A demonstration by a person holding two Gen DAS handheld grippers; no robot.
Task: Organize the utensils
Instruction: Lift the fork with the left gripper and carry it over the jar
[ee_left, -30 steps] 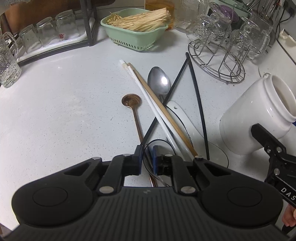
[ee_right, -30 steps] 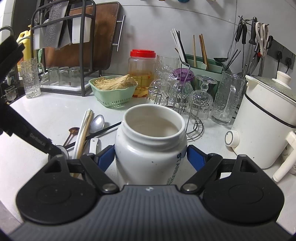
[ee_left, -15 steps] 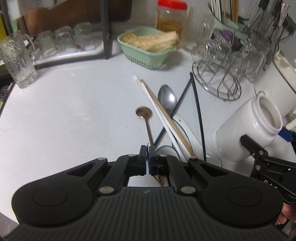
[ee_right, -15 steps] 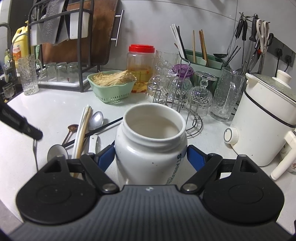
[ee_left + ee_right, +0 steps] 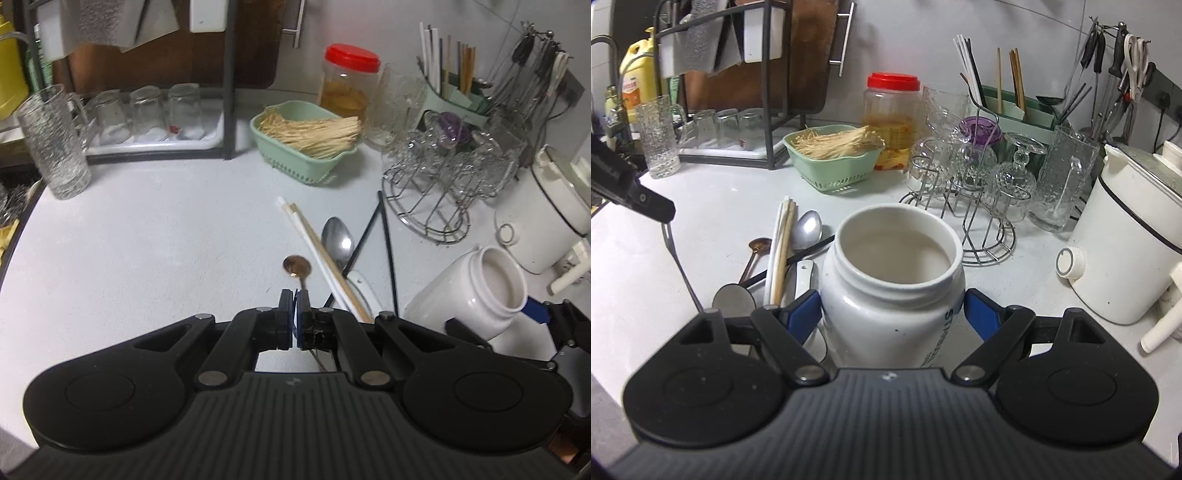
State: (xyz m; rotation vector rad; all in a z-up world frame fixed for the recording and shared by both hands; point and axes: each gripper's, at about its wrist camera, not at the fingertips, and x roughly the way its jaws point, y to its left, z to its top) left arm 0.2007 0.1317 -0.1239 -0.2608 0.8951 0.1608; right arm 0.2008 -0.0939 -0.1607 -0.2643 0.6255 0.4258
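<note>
Left wrist view first: the left gripper (image 5: 295, 314) has its fingers clenched right together, with just a sliver of something thin pinched between the pads. From this angle it's hard to make out what. Past the fingertips, the loose utensils lie in a heap on the white counter (image 5: 147, 258): a copper spoon (image 5: 297, 266), pale chopsticks (image 5: 321, 258), an oval steel spoon (image 5: 338, 240) and two black chopsticks (image 5: 386, 240) crossing over each other. The white jar (image 5: 476, 291) is off to the right of the heap, tilted, mouth open.

Right wrist view: the right gripper (image 5: 892, 314) is clamped around the white jar, a blue pad pressed on each side of its body. The jar looks empty inside. At the upper left, the left gripper's tip is pinching the handle end of a round ladle spoon (image 5: 733, 299), which hangs down with its bowl just left of the jar, beside the heap. Can't tell if the bowl touches the counter.
</note>
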